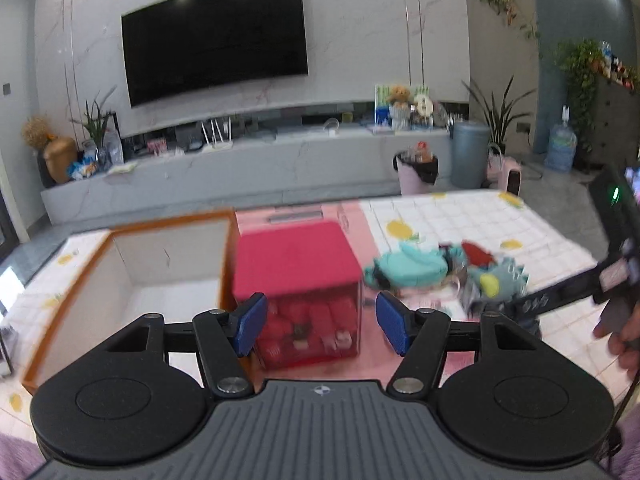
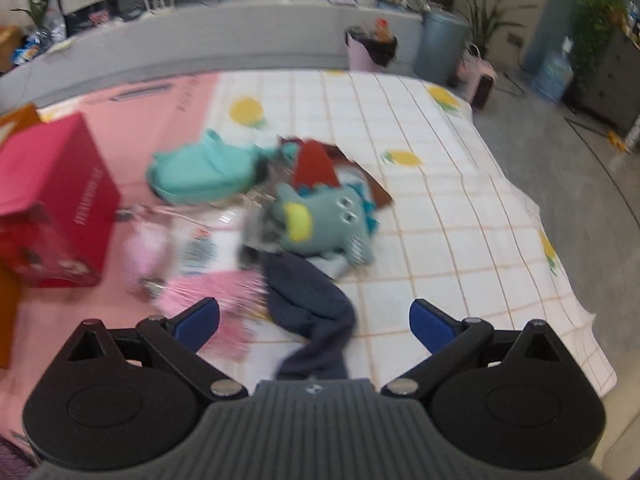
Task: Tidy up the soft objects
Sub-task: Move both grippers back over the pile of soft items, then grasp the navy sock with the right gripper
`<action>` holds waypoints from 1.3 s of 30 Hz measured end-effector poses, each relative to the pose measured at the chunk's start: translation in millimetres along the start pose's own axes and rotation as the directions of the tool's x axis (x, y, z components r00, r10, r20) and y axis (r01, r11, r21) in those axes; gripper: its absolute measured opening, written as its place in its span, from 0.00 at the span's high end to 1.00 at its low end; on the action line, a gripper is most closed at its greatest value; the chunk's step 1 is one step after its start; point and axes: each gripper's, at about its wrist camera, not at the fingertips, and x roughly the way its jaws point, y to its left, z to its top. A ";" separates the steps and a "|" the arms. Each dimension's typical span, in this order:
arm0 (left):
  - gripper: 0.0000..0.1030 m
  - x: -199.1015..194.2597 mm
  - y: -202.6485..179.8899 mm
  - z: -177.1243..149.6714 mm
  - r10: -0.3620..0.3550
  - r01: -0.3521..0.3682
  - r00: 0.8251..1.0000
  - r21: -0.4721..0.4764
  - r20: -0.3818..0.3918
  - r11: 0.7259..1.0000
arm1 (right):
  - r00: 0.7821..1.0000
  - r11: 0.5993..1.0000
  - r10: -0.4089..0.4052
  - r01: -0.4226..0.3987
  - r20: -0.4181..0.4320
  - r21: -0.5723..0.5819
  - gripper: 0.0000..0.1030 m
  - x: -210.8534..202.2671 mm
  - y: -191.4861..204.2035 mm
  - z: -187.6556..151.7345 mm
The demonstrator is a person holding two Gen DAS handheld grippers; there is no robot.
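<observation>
A heap of soft things lies on the chequered tablecloth: a teal pouch, a grey-green dinosaur plush, a red cloth, a pink plush, pink fabric and a dark navy garment. My right gripper hovers open over the navy garment, nothing pressed between its blue pads. My left gripper stands open in front of a red box with a clear front. The teal pouch and the dinosaur lie right of the red box.
An open white box with an orange rim stands left of the red box. A hand holds the other gripper at the right edge. Behind the table run a TV console, bins and plants. The table's right edge drops to grey floor.
</observation>
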 end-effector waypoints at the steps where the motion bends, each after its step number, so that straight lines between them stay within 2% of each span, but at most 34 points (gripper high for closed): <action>1: 0.28 5.3 -3.3 -6.1 0.004 -0.004 1.000 0.003 -0.009 1.000 | 1.000 1.000 0.007 -0.006 -0.019 0.014 0.04 5.8 -4.6 0.1; 5: 0.28 20.9 -6.3 -27.6 -0.051 0.049 0.996 -0.031 -0.076 0.998 | 0.993 0.998 0.040 -0.034 -0.114 0.050 0.04 32.2 -12.1 -1.5; 7: 0.28 26.5 -8.3 -36.5 -0.064 0.061 0.993 -0.036 -0.103 0.998 | 0.986 1.000 0.027 -0.025 -0.165 0.019 0.09 45.1 -6.3 -3.7; 9: 0.28 33.7 -10.6 -43.4 -0.050 0.048 0.987 -0.018 -0.151 0.999 | 0.978 1.000 0.012 -0.017 -0.207 -0.024 0.19 55.1 1.0 -6.5; 13: 0.29 43.4 -9.5 -56.7 -0.052 0.049 0.974 -0.019 -0.222 0.999 | 0.975 0.999 0.021 -0.029 -0.221 -0.033 0.29 61.6 4.0 -9.8; 15: 0.29 45.3 -7.7 -60.9 -0.054 0.050 0.967 -0.022 -0.248 0.998 | 0.973 0.998 0.062 -0.063 -0.222 0.005 0.50 59.9 -0.2 -8.7; 16: 0.29 45.3 -7.8 -61.9 -0.053 0.051 0.966 -0.016 -0.253 0.999 | 0.973 0.997 0.077 -0.072 -0.217 0.028 0.54 59.5 -3.2 -7.2; 18: 0.28 43.9 -10.1 -63.8 -0.032 0.040 0.968 0.025 -0.248 0.999 | 0.976 0.998 0.059 -0.054 -0.209 0.030 0.72 57.5 -5.4 -7.6; 22: 0.28 44.2 -15.4 -67.4 -0.012 0.028 0.972 0.065 -0.234 0.997 | 0.977 0.999 0.049 -0.043 -0.210 0.032 0.93 57.2 -9.4 -6.5; 26: 0.29 43.8 -15.5 -73.0 -0.024 0.042 0.973 0.074 -0.228 0.996 | 0.987 0.999 0.010 -0.003 -0.162 0.042 0.94 46.1 -11.4 -5.3; 28: 0.29 41.7 -15.7 -75.9 -0.043 0.062 0.978 0.087 -0.206 0.994 | 0.993 0.996 0.028 -0.018 -0.112 0.086 0.94 31.4 -17.0 -4.9; 30: 0.28 39.9 -18.0 -77.3 -0.094 0.112 0.980 0.094 -0.175 0.989 | 0.997 0.988 0.051 -0.042 -0.052 0.147 0.94 13.7 -24.6 -7.0; 32: 0.27 37.4 -18.0 -77.8 -0.184 0.194 0.973 0.063 -0.142 0.979 | 0.997 0.980 0.071 -0.069 -0.003 0.186 0.94 -0.8 -31.5 -9.1; 34: 0.16 35.4 -17.9 -77.7 -0.260 0.264 0.959 0.023 -0.112 0.964 | 0.996 0.976 0.085 -0.088 0.024 0.200 0.94 -8.6 -35.5 -9.1; 37: 0.14 35.9 -24.0 -80.1 -0.281 0.279 0.958 -0.053 -0.056 0.959 | 0.996 0.971 0.083 -0.090 0.040 0.222 0.94 -10.1 -40.9 -7.7; 39: 0.13 40.0 -33.1 -79.9 -0.285 0.281 0.957 -0.081 -0.050 0.956 | 0.996 0.972 0.082 -0.088 0.036 0.220 0.94 -8.1 -42.0 -7.3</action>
